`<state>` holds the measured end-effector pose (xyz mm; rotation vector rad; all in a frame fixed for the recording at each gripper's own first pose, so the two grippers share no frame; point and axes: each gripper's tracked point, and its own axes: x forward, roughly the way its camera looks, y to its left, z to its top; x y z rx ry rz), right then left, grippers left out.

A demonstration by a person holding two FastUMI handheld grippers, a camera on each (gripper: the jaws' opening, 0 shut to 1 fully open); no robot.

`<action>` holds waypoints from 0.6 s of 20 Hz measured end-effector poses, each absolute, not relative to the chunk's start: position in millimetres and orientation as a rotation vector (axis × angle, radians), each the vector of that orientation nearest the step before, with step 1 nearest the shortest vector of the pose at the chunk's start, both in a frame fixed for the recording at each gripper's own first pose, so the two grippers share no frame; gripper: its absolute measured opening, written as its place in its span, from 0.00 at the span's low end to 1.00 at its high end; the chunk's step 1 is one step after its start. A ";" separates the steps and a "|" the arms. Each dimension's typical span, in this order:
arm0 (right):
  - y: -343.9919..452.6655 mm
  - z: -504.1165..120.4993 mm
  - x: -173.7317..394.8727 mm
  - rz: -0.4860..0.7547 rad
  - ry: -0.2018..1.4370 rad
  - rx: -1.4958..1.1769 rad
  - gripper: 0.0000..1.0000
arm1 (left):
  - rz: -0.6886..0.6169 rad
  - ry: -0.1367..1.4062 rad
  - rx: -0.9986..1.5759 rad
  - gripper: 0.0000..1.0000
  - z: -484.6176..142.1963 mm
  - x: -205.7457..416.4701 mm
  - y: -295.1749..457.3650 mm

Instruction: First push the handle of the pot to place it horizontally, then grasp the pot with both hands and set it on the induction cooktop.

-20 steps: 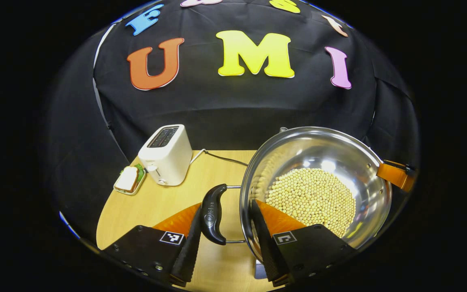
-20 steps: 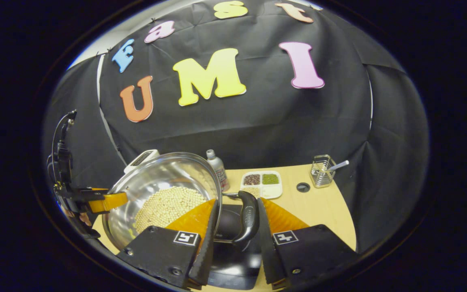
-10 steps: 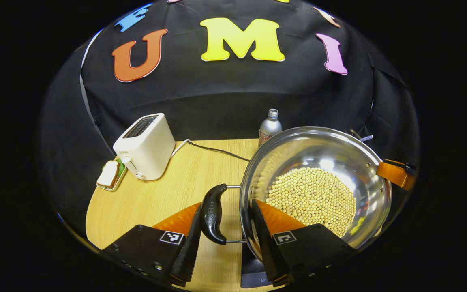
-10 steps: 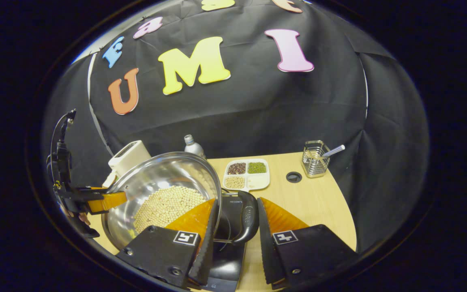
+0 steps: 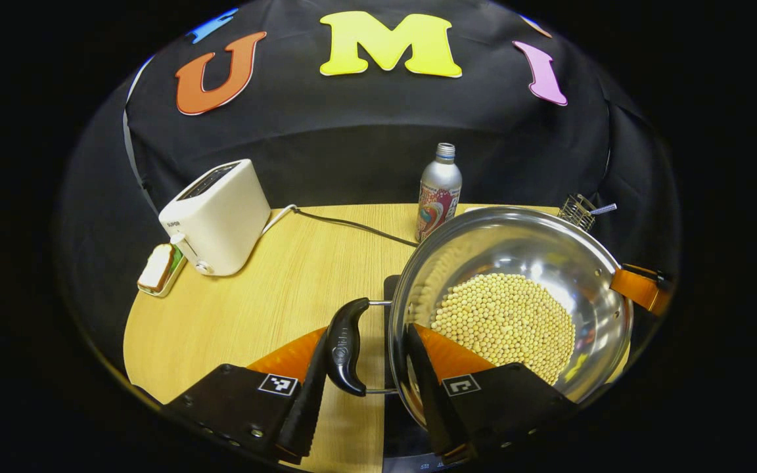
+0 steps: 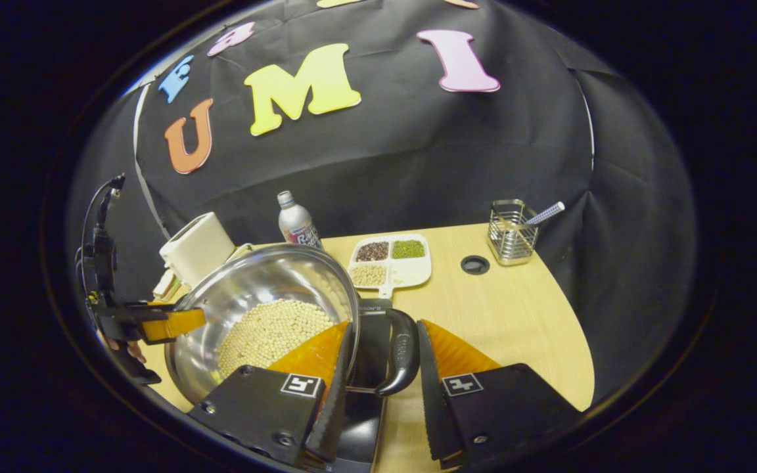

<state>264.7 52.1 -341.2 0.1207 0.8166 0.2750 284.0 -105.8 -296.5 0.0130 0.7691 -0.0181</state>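
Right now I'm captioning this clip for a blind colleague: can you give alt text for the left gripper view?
The left gripper straddles the black side handle of a steel pot of soybeans, one finger inside the rim. On the wooden table behind stand a white toaster and a metal bottle; the right gripper is at the pot's far rim.

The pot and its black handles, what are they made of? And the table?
The pot looks like polished steel: its silvery wall mirrors the lights and the beans. The handle looks like smooth black plastic with a soft shine, held on by thin metal rods. The table looks like pale wood, perhaps only a wood-look sheet, since fine grain lines run along it.
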 end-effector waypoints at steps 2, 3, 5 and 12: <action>46.5 -341.8 255.8 0.270 0.817 0.120 0.54 | -0.025 0.709 0.009 0.65 -300.5 290.7 -105.5; 47.7 -357.4 258.7 0.269 0.820 0.134 0.52 | -0.021 0.691 0.017 0.66 -300.4 292.7 -105.5; 47.2 -355.9 258.0 0.278 0.799 0.168 0.55 | -0.008 0.644 0.034 0.67 -300.8 296.2 -106.1; 44.6 -355.6 256.7 0.254 0.719 0.162 0.63 | -0.009 0.654 -0.001 0.75 -317.1 291.4 -110.0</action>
